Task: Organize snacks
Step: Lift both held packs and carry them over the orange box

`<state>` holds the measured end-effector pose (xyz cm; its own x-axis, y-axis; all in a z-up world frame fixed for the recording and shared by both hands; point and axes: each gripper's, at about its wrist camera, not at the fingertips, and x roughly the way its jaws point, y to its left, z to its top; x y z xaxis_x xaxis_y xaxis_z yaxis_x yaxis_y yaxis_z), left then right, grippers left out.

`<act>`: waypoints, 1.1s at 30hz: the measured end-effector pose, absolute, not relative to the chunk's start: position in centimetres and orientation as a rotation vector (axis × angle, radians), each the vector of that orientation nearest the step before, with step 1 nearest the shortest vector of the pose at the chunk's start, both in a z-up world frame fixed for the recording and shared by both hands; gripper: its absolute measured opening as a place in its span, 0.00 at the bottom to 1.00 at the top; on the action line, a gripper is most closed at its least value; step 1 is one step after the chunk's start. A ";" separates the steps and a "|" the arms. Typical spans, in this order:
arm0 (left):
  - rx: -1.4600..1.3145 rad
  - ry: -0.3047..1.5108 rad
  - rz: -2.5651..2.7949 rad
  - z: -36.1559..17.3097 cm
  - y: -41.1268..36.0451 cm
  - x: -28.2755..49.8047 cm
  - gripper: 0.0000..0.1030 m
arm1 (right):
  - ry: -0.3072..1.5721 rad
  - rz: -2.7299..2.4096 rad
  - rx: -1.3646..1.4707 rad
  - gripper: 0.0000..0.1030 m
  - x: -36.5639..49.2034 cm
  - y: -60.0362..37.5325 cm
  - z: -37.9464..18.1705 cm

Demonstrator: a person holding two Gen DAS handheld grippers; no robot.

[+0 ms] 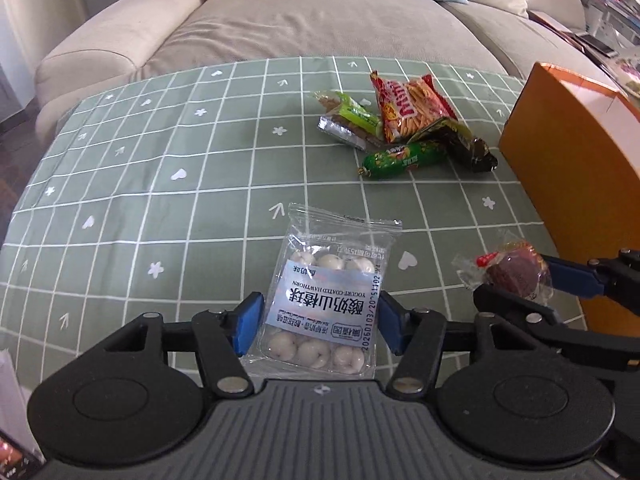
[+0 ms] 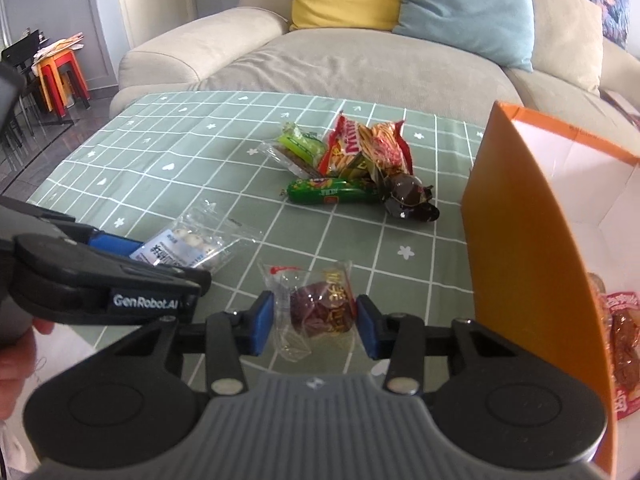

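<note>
Above the green checked tablecloth (image 1: 160, 168), the left gripper (image 1: 318, 322) clamps a crinkly hawthorn-ball packet (image 1: 326, 300) at mid-sides; the right gripper (image 2: 316, 322) pinches a light wrapped candy (image 2: 320, 308) (apparently firmly). The orange box (image 2: 520, 240) waits at right.

Green checked tablecloth (image 1: 160, 184) carries a snack pile (image 1: 404, 128) beside the orange box (image 1: 572, 168)

Black hand-held gripper (image 2: 316, 326), blue pads (image 2: 264, 322), white "GenRobot.AI" lettering.
</note>
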<state>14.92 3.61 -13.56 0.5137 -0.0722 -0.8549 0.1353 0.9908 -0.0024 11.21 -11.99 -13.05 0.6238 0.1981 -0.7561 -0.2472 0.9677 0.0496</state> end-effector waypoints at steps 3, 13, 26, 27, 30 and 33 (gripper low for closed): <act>0.044 1.021 -0.089 -12.1 3.4 14.1 0.67 | 0.837 0.265 -0.086 0.41 10.2 -12.1 -12.1; -0.047 0.947 -0.076 -6.3 1.0 12.4 0.67 | 0.723 0.249 -0.151 0.41 7.5 -15.0 -7.1; -0.058 0.870 -0.226 -1.2 -9.8 13.8 0.67 | 0.670 0.142 -0.224 0.41 6.9 -23.9 -3.2; -0.058 0.870 -0.239 -1.0 -10.8 14.1 0.67 | 0.671 0.129 -0.223 0.40 6.8 -24.7 -3.2; -0.056 0.877 -0.270 -0.6 -13.8 14.9 0.67 | 0.681 0.092 -0.219 0.41 6.9 -27.3 -3.2; -0.060 0.894 -0.297 -0.8 -16.1 16.0 0.67 | 0.705 0.063 -0.217 0.41 7.2 -29.5 -3.6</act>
<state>16.02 -16.13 -0.81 0.5880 -0.2796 -0.7590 0.2295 0.9575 -0.1749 7.20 -29.50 -3.55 0.7608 -0.0152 -0.6488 -0.1309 0.9756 -0.1764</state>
